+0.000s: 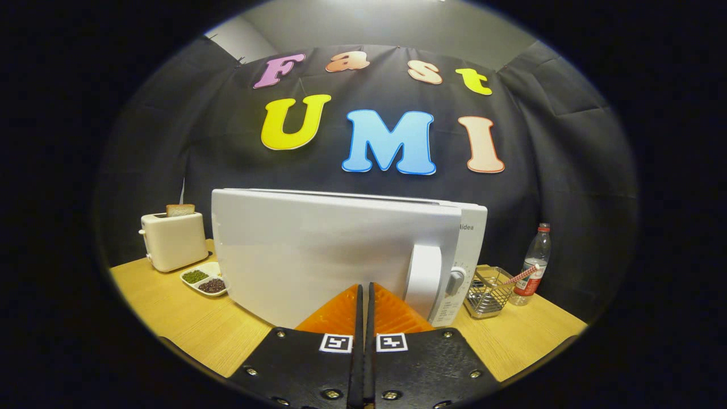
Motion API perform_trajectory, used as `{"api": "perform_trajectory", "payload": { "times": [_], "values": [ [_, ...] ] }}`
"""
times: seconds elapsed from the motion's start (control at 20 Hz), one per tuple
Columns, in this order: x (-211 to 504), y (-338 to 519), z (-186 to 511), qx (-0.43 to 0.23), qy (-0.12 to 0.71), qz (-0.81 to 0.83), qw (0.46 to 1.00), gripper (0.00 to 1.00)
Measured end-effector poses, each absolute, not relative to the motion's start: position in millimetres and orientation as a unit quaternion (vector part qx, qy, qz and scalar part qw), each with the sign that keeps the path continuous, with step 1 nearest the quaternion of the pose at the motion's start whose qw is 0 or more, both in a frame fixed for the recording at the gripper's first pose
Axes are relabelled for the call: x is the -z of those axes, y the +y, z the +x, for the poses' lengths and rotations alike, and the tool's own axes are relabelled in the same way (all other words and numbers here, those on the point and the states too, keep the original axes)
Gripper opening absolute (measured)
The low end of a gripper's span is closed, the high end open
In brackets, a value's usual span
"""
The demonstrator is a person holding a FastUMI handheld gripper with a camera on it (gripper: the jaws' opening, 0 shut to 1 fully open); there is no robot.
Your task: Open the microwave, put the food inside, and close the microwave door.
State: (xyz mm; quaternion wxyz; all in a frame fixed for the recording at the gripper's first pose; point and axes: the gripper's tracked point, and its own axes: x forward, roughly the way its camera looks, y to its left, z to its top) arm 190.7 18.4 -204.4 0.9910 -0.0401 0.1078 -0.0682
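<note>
**White microwave door near shut, fingers pressed together**

White, smooth and boxy, microwave oven (341, 255) standing mid-counter on the pale wooden counter (182, 324), its door (306, 255) swung slightly off the body, hinge at the left, curved white handle (425, 272) at the right edge by the dial panel (457, 281). Gripper (364, 295) narrowed fully, fingers closed on each other with nothing between, tips just before the door face, left of the handle. Probably held so to serve as one blunt pusher: closed fingers give a firm flat point for pressing the door home. Food not to be seen; cannot tell whether already inside. Judged as the last step, closing.

Cream toaster (173, 241) with one slice of toast (180, 209) near the counter's back left corner, white divided dish (205, 279) with green and dark beans just beside. Wire basket (487, 292) with a striped straw (519, 275) and a clear plastic bottle (534, 261) toward the right edge, well apart from the door's swing.
</note>
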Motion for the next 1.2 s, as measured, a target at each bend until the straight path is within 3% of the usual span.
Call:
{"api": "perform_trajectory", "payload": {
  "times": [0.6,0.95,1.2],
  "values": [
    [201.8,-10.0,248.9,0.089,0.091,-0.042,0.991,0.01],
    [207.2,-13.1,231.5,0.075,0.142,0.019,0.987,0.01],
    [187.1,-21.2,179.4,0.074,0.136,0.022,0.988,0.01]
  ]
}}
